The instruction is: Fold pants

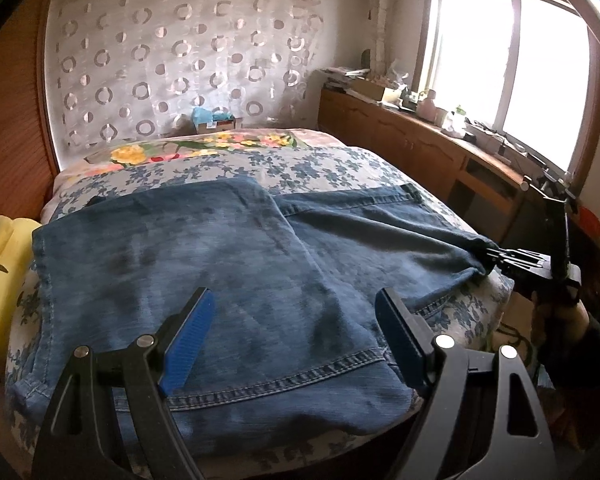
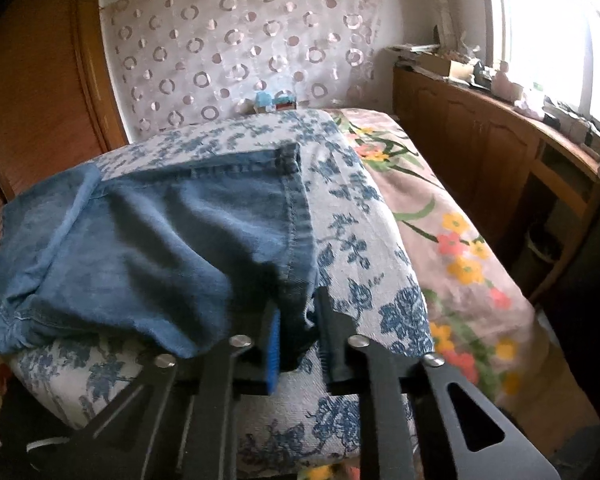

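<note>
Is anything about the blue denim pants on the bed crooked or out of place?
Yes. The blue denim pants lie partly folded, but one corner is bunched and pulled off the floral bedspread edge, pinched in the right gripper. The left gripper hovers open.

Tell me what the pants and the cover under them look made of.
Pants: denim, by the faded blue wash and contrast double stitching at the hems; matte. Cover: seemingly a coarse woven cotton, with a visible ribbed weave and blue floral print.

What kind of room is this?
Most likely a bedroom: jeans lie on a bed with floral covers, beside wooden cabinets under a window.
</note>
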